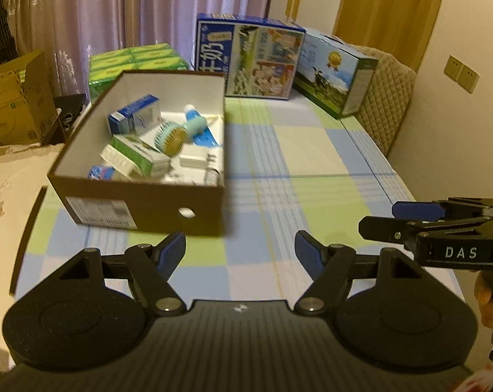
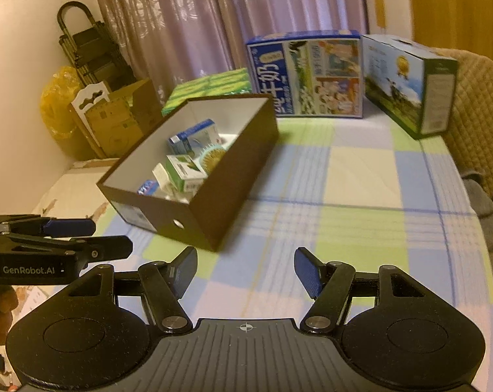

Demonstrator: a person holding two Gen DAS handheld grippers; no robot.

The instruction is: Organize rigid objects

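On the checked tablecloth [image 1: 311, 163] before the curtains, we hold the left gripper [image 1: 240, 254] and right gripper [image 2: 245, 269] side by side, both with fingers apart and empty. The brown box [image 1: 142, 205], just ahead and left, holds small cartons and a round brush [image 1: 171, 137].

A checked cloth covers the tabletop [image 1: 311, 163], with two milk cartons [image 1: 249, 58] at upper centre, a cardboard box [image 1: 14, 104] at left and curtains [image 1: 116, 9] behind.
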